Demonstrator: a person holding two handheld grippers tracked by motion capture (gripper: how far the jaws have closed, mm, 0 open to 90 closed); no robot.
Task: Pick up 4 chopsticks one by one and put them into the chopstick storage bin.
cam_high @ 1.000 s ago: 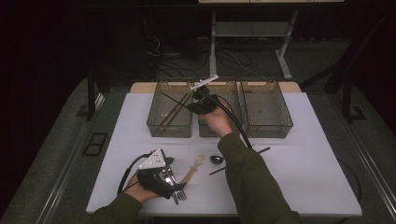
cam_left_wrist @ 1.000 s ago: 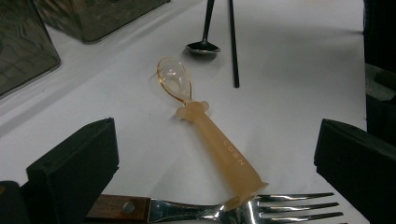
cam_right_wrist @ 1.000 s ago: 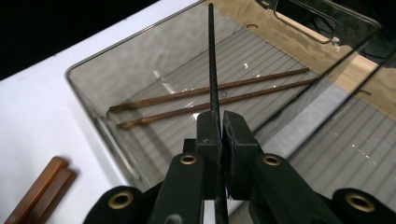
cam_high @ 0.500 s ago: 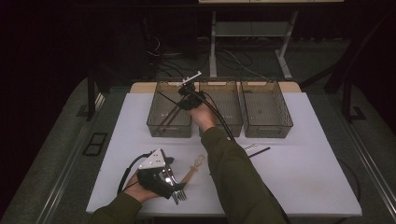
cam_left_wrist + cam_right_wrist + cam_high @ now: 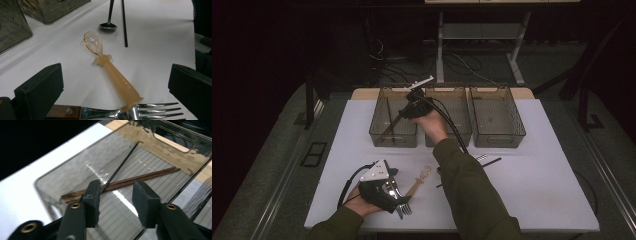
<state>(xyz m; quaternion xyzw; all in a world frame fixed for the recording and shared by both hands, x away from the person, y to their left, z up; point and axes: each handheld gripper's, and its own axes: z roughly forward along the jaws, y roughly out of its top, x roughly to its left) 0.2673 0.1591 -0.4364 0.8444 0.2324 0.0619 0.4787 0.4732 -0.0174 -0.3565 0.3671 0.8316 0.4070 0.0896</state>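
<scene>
While dark room surrounds white table (image 5: 532, 165) | left hand-held gripper (image 5: 394, 192) wide, empty | right hand-held gripper (image 5: 116, 195) parted, chopstick (image 5: 120, 167) loose

The right gripper (image 5: 411, 106) is reached far forward, jaws apart. The left gripper (image 5: 398, 196) rests low and near, jaws wide apart.

This is looking like a lab or test room set up for recording, not a home. A white rectangular tabletop (image 5: 542, 165) is sitting on a grey carpeted floor (image 5: 277, 165) in a dark, unlit room. Three clear plastic bins (image 5: 497, 117) are standing in a neat row at the table's far edge. Black cables (image 5: 462, 62) are trailing across the floor beside a grey metal frame stand (image 5: 477, 35) behind the table.
</scene>
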